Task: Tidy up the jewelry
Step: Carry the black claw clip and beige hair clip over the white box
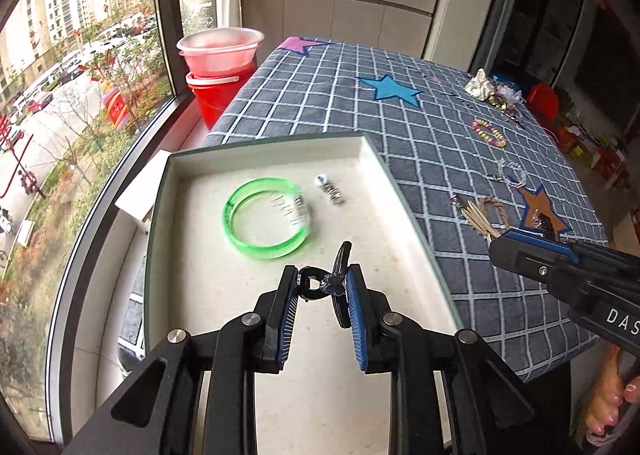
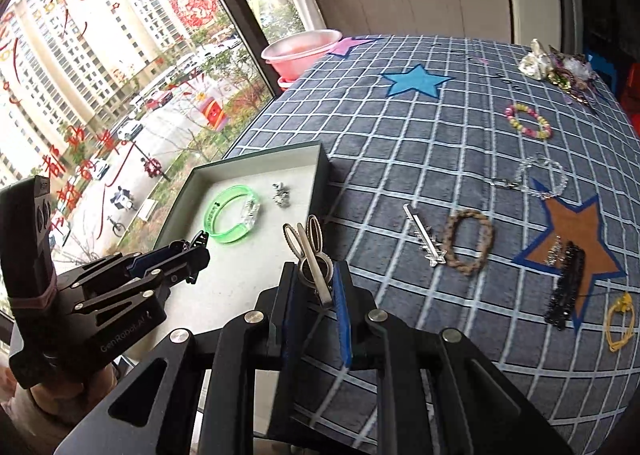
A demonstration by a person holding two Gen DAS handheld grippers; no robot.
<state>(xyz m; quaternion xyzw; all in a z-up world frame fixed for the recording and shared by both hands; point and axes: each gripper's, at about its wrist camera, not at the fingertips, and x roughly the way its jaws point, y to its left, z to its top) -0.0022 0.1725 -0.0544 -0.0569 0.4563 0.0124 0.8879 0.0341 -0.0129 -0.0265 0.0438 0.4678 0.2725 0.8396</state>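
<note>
My left gripper (image 1: 322,287) is shut on a black bow-shaped hair clip (image 1: 320,285) and holds it low over the white tray (image 1: 372,159). In the tray lie a green bangle (image 1: 266,217) and a small silver charm (image 1: 330,191). My right gripper (image 2: 316,283) is shut on a gold rabbit-ear hair clip (image 2: 310,251), above the tray's right edge (image 2: 324,163). The left gripper (image 2: 192,251) shows at the left of the right wrist view, over the tray.
On the checked cloth (image 2: 400,135) lie a silver clip (image 2: 426,243), a brown braided bracelet (image 2: 468,241), a clear bead bracelet (image 2: 540,177), a pink bead bracelet (image 2: 528,121), a black lace clip (image 2: 564,291) and a yellow band (image 2: 620,323). Pink basins (image 1: 220,51) stand by the window.
</note>
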